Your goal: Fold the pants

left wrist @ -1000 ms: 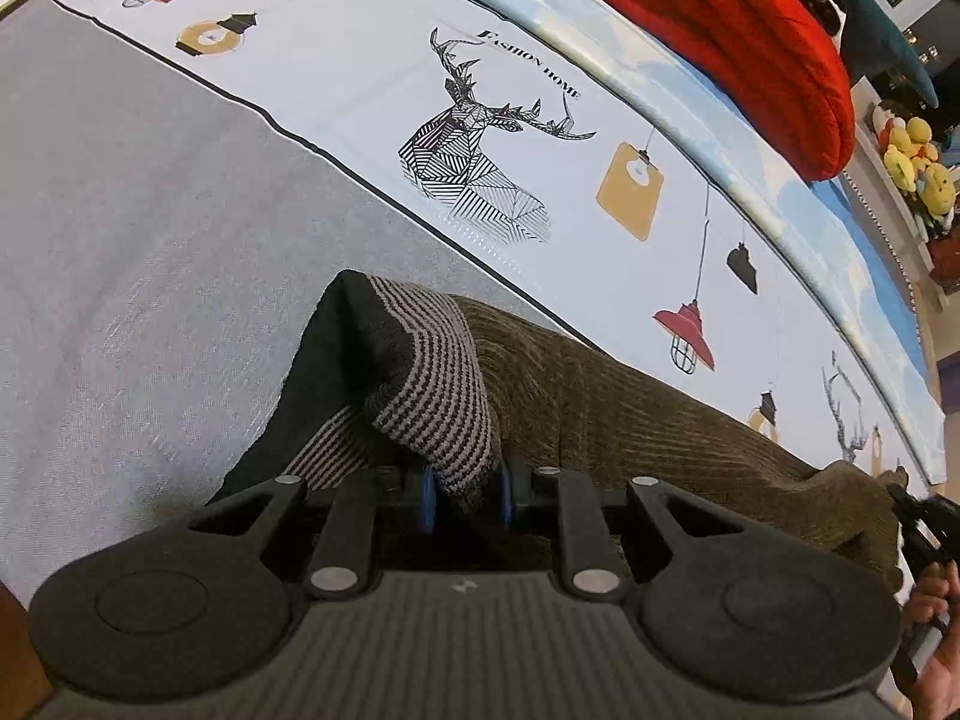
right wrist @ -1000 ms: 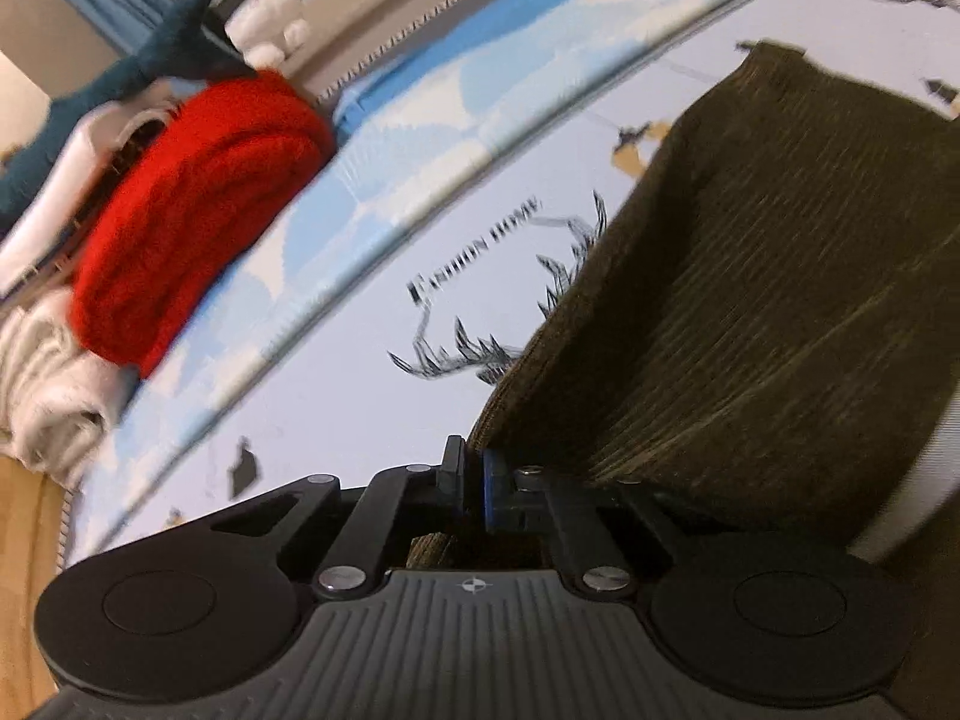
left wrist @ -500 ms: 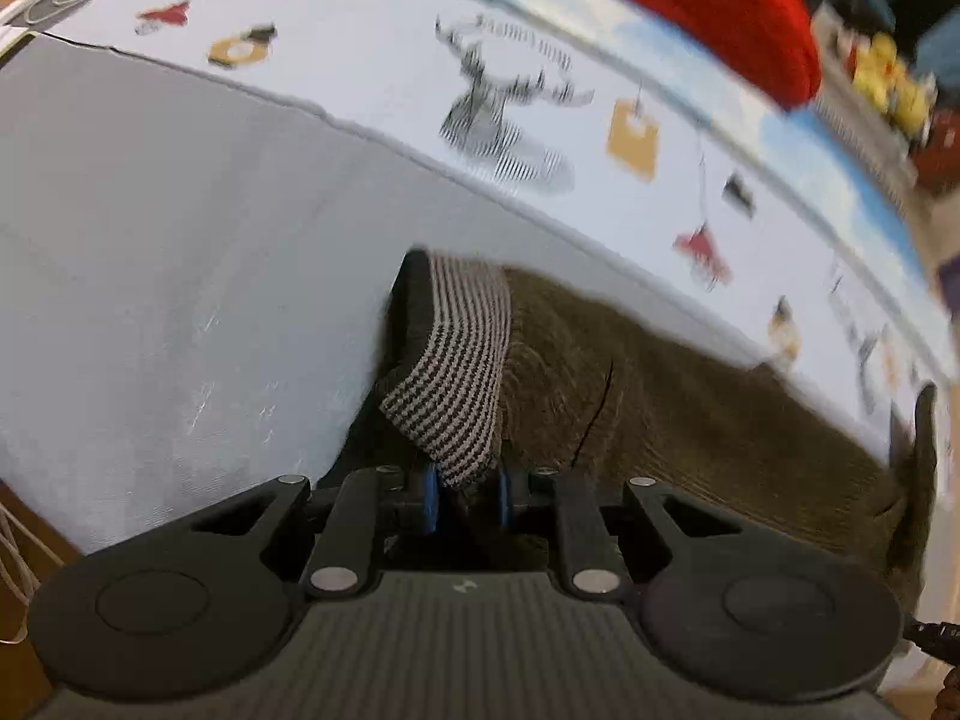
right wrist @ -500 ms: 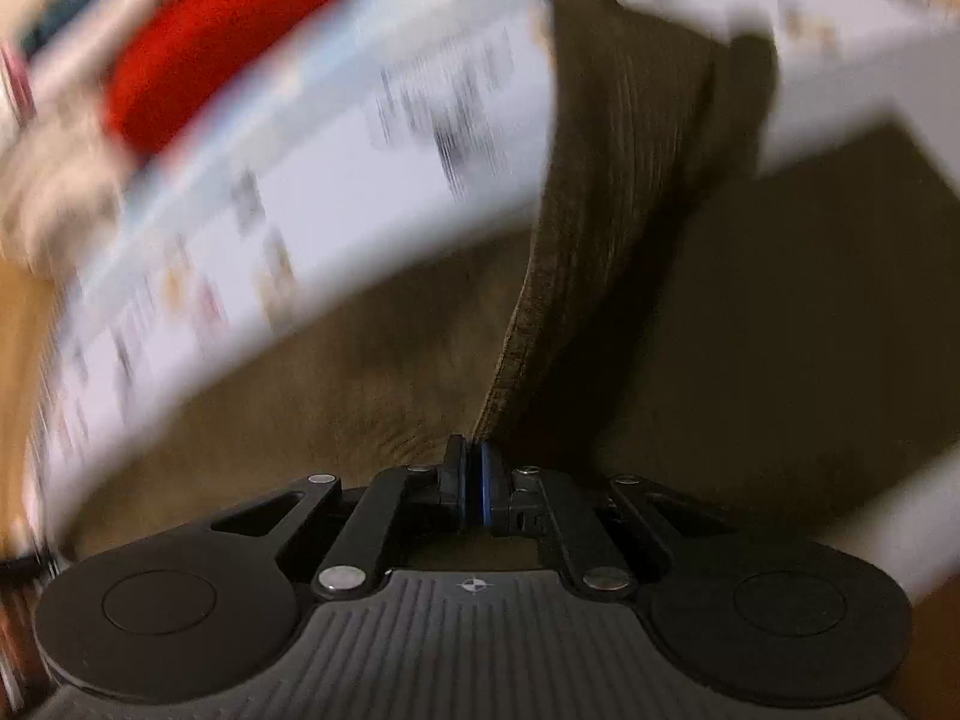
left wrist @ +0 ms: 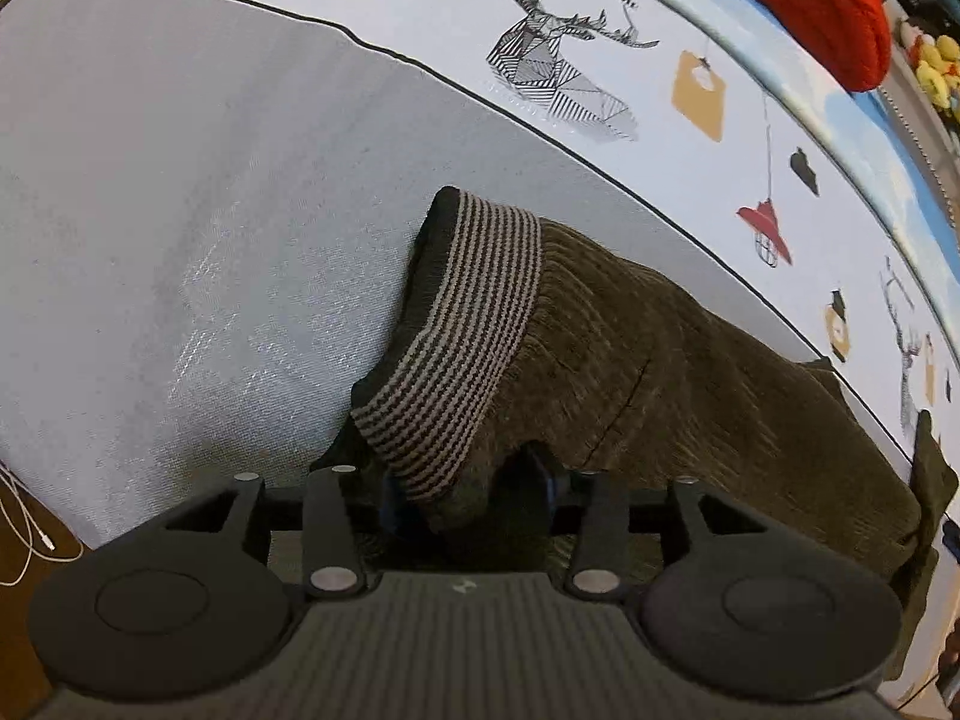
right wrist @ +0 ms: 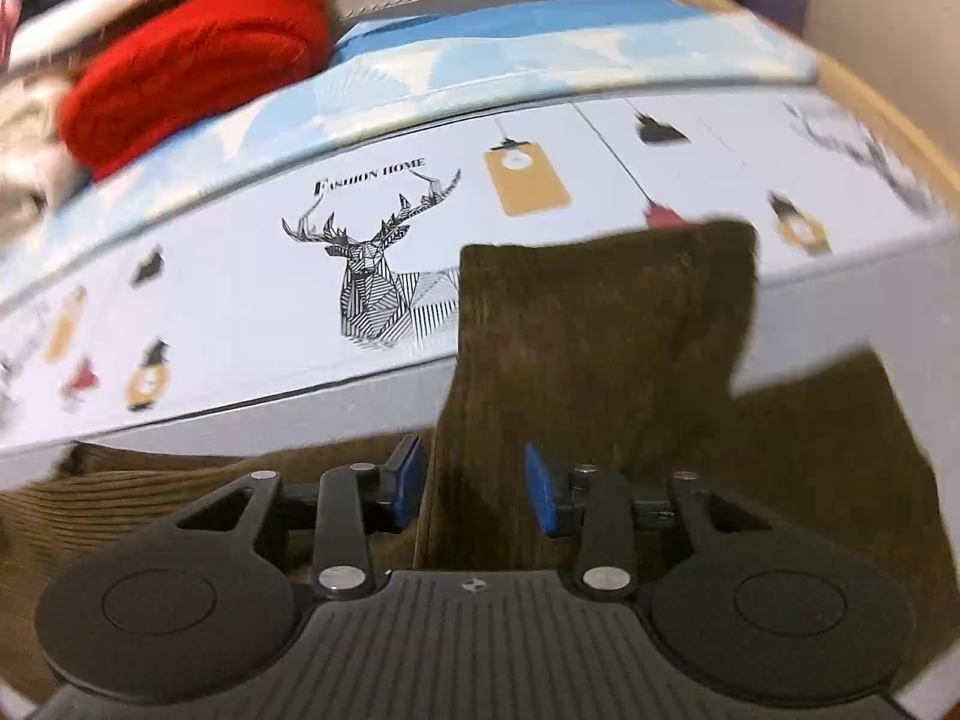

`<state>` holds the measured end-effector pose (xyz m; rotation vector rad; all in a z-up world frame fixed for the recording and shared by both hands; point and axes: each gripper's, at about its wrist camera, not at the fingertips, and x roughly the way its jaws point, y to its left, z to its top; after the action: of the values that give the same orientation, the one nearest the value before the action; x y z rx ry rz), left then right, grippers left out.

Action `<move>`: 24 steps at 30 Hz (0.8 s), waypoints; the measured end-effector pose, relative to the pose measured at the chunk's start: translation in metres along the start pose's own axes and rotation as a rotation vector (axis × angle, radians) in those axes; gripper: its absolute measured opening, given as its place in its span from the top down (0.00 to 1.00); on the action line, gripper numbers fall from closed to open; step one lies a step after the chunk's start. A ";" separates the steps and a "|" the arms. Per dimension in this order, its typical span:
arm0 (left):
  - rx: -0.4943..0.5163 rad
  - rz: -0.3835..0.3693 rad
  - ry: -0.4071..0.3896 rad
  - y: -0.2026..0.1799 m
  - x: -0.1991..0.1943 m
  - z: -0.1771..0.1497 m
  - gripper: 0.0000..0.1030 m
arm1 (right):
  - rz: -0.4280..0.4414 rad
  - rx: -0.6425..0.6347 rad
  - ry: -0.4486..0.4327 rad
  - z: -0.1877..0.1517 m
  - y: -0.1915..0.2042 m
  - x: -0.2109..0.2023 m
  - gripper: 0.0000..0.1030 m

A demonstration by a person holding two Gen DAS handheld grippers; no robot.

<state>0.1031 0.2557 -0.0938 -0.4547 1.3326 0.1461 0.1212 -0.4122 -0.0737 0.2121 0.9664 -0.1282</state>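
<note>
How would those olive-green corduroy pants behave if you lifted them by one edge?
The olive-green corduroy pants would probably flop: the leg in the right view already drapes and bends. The ribbed cloth looks thick, so likely weighty and grippy. The striped knit waistband folds over, seemingly stretchy.

A grey cloth (left wrist: pixel 180 192) covers the near part of the work surface, edged by a thin dark line. Beyond it lies a white sheet (right wrist: pixel 240 300) printed with a line-drawn deer (right wrist: pixel 375 282), hanging lamps and yellow tags, then a blue and white strip (right wrist: pixel 480 54). Brown wooden floor (left wrist: pixel 18 600) shows at the lower left, with a thin white cable (left wrist: pixel 24 534) on it.
</note>
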 end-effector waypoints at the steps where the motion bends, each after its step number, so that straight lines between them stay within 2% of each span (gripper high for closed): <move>1: 0.000 0.004 0.002 -0.001 0.001 0.001 0.52 | -0.014 -0.026 0.008 0.002 0.009 0.010 0.62; 4: 0.005 0.013 0.003 -0.006 0.003 0.003 0.49 | -0.052 -0.101 0.036 0.012 0.025 0.035 0.61; 8: 0.010 0.023 0.008 -0.007 0.006 0.006 0.49 | -0.146 -0.220 0.058 0.017 0.046 0.058 0.61; 9: 0.012 0.025 0.007 -0.007 0.007 0.006 0.49 | -0.179 -0.227 0.062 0.017 0.046 0.061 0.64; 10: 0.016 0.029 0.008 -0.007 0.008 0.007 0.49 | -0.196 -0.210 0.063 0.019 0.043 0.064 0.81; 11: 0.019 0.033 0.007 -0.008 0.009 0.007 0.51 | -0.192 -0.155 0.051 0.022 0.034 0.059 0.89; 12: 0.029 0.039 0.000 -0.009 0.008 0.007 0.57 | -0.180 -0.085 0.025 0.026 0.024 0.051 0.96; 13: 0.040 0.045 -0.010 -0.010 0.008 0.007 0.66 | -0.176 -0.002 -0.015 0.030 0.013 0.040 0.97; 15: 0.054 0.046 -0.033 -0.011 0.003 0.005 0.75 | -0.168 0.197 -0.134 0.035 -0.018 0.002 0.97; 17: 0.060 0.031 -0.063 -0.011 -0.005 0.003 0.78 | -0.137 0.386 -0.248 0.026 -0.053 -0.043 0.98; 19: 0.067 0.018 -0.088 -0.011 -0.014 -0.001 0.79 | -0.107 0.524 -0.318 0.004 -0.086 -0.082 0.98; 21: 0.078 -0.012 -0.100 -0.010 -0.021 -0.006 0.79 | -0.103 0.621 -0.330 -0.026 -0.117 -0.108 0.98; 23: 0.094 -0.034 -0.096 -0.009 -0.023 -0.008 0.79 | -0.090 0.715 -0.267 -0.061 -0.146 -0.115 0.98; 24: 0.107 -0.026 -0.091 -0.009 -0.022 -0.009 0.79 | -0.078 0.761 -0.199 -0.080 -0.161 -0.112 0.98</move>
<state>0.0932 0.2472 -0.0715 -0.3705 1.2384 0.0725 -0.0389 -0.5482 -0.0450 0.8438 0.6905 -0.5793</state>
